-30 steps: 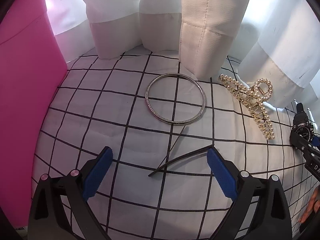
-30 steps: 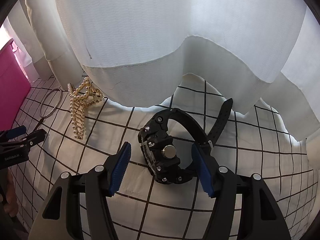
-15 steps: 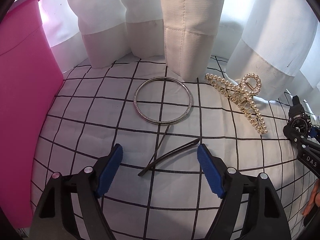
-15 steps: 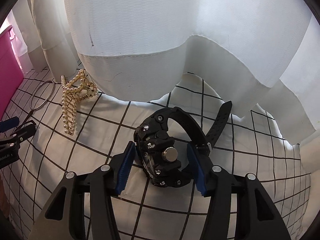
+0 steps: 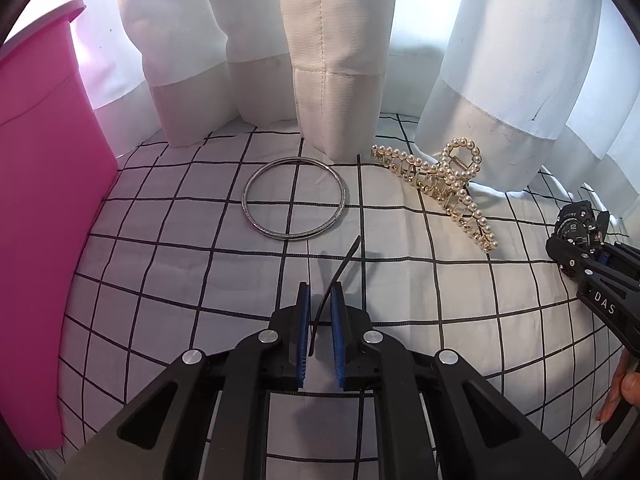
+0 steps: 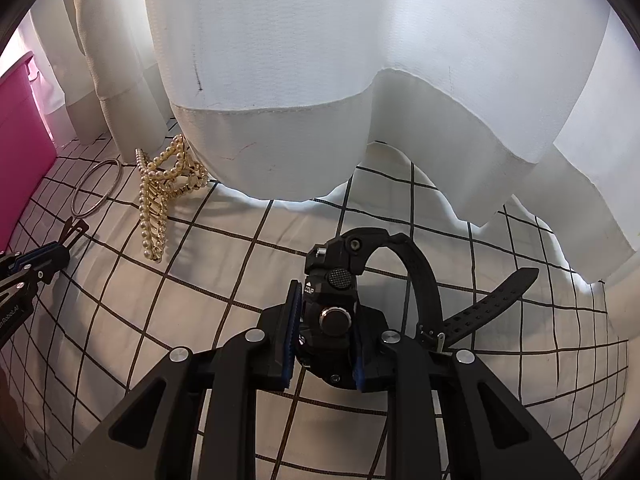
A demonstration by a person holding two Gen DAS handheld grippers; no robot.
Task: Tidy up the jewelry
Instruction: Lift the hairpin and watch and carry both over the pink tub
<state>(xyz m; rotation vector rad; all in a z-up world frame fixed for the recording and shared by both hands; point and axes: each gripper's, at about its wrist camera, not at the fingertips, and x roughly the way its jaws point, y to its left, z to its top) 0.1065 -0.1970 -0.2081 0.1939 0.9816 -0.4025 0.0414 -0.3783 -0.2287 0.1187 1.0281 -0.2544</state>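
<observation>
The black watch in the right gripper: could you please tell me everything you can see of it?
The black watch is a chunky sport model in what looks like matte resin or rubber, with side screws, a knurled knob and a round metal button. The right gripper is shut on its case, blue pads against both sides. Its strap arches up behind the case, and the perforated free end trails right over the checked sheet. In the left wrist view its dial reads 12.

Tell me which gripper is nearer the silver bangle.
Left. The left gripper, shut on a black hairpin, sits just before the bangle; the right gripper grips the watch beyond the pearl hair claw.
</observation>
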